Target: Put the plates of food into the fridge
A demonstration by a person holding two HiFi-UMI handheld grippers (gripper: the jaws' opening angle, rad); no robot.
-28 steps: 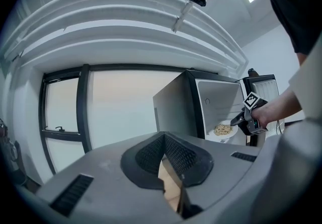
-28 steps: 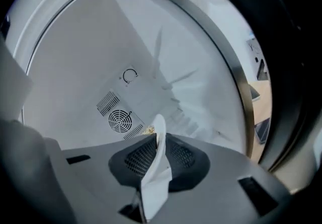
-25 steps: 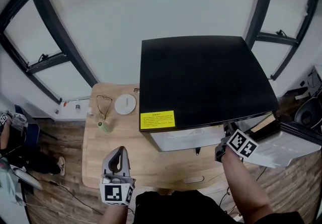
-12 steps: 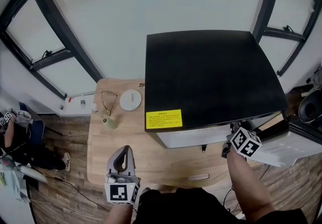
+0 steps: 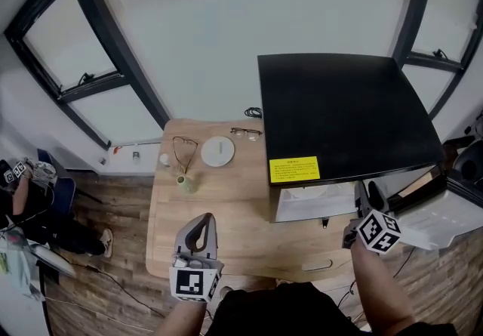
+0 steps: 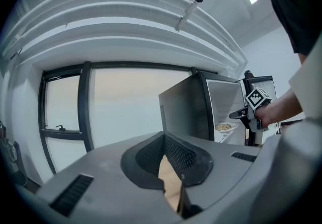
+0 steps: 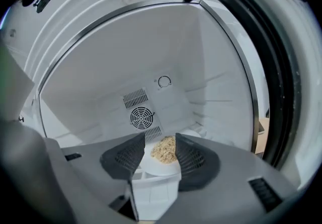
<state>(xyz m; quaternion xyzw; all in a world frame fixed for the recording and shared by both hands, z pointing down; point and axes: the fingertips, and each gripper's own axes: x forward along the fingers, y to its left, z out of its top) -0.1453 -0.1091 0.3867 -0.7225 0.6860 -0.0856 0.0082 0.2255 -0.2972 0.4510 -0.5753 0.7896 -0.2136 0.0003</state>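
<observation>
table point(image 5: 241, 206) beside fridge point(image 5: 339, 108), windows point(image 5: 226, 32) behind; right gripper point(image 7: 160, 140) released, left gripper point(image 6: 164, 140) seemingly clenched

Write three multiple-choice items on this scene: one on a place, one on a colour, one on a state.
1. Where is the plate of food?
A. on the wooden table
B. inside the fridge
C. on the fridge's top

2. What colour is the fridge's top?
A. white
B. red
C. black

3. How is the right claw?
A. open, pressing on nothing
B. shut on the plate
C. shut on a bottle

Answers:
1 B, the right gripper view shows it within the fridge's white walls.
2 C, the head view shows a black top.
3 A, its jaws stand apart and do not press the plate.
</observation>
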